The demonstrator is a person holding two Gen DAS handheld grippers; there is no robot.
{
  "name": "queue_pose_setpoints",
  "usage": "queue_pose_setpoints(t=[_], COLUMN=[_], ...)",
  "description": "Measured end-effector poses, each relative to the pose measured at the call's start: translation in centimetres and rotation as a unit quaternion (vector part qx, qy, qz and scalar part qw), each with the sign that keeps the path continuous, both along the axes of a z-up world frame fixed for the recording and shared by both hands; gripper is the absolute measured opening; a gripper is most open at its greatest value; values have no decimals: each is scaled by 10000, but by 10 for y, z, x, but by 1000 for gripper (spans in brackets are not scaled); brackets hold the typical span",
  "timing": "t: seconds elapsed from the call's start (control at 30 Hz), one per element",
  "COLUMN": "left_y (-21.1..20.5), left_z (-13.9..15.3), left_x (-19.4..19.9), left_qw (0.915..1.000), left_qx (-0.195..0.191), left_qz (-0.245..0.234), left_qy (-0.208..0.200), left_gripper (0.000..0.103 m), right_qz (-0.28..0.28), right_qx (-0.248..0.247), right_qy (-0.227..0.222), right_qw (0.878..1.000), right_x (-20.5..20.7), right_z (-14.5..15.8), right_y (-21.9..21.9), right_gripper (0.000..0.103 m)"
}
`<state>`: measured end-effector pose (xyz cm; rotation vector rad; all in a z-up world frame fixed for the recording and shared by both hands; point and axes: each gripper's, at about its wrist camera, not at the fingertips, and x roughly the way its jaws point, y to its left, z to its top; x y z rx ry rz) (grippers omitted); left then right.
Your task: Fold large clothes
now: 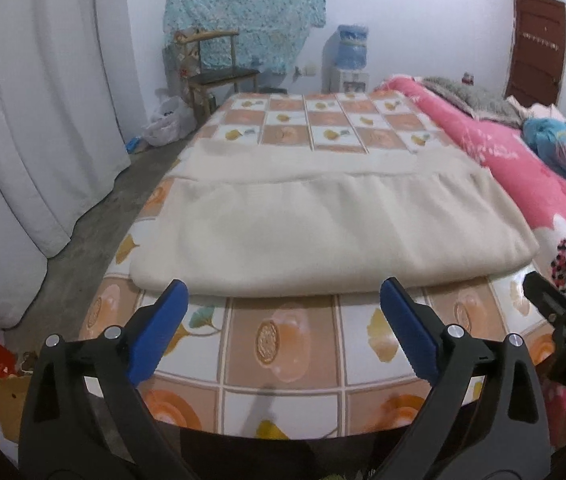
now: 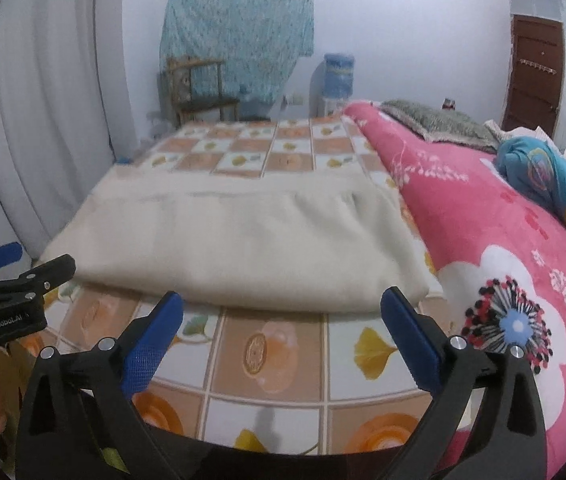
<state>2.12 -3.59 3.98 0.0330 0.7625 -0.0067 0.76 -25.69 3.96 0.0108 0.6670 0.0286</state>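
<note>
A large cream cloth (image 1: 323, 232) lies folded in layers on the bed, its thick near edge facing me; it also shows in the right wrist view (image 2: 243, 252). My left gripper (image 1: 283, 300) is open and empty, hovering just short of the cloth's near edge. My right gripper (image 2: 283, 304) is open and empty, likewise just short of the near edge, toward the cloth's right end. The right gripper shows at the right edge of the left wrist view (image 1: 563, 300), and the left gripper at the left edge of the right wrist view (image 2: 15, 280).
The bed has an orange and white checked sheet (image 1: 283, 344). A pink flowered blanket (image 2: 503, 240) lies along the right side with a blue garment (image 2: 543, 176) on it. White curtains (image 1: 43, 120) hang left. A wooden chair (image 1: 219, 72) and water dispenser (image 1: 349, 60) stand by the far wall.
</note>
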Motion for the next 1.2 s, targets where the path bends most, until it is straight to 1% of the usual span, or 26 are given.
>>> queue_pose_setpoints(t=[0.07, 0.2, 0.4, 0.53, 0.6, 0.8, 1.2], left_y=[-4, -8, -5, -7, -7, -8, -9], left_z=[-5, -11, -19, -24, -25, -26, -29], left_x=[0, -5, -4, -3, -3, -2, -1], left_qw=[9999, 9998, 9993, 9984, 9982, 9980, 9979], left_qx=[70, 166, 92, 306, 306, 316, 197], left_qz=[-9, 59, 190, 297, 294, 287, 213], left_qy=[118, 108, 309, 384, 430, 461, 576], left_gripper=[93, 93, 93, 93, 93, 93, 93], right_qz=[16, -25, -35, -14, 4, 31, 4], right_qx=[53, 171, 180, 124, 126, 125, 123], right_qy=[102, 285, 454, 520, 571, 615, 631], right_qw=[9999, 9994, 9988, 9986, 9983, 9980, 9979], right_x=[2, 5, 10, 10, 11, 12, 13], right_z=[-3, -8, -14, -18, -21, -22, -23], right_y=[1, 3, 5, 8, 10, 12, 11], right_gripper=[96, 96, 96, 96, 96, 96, 96])
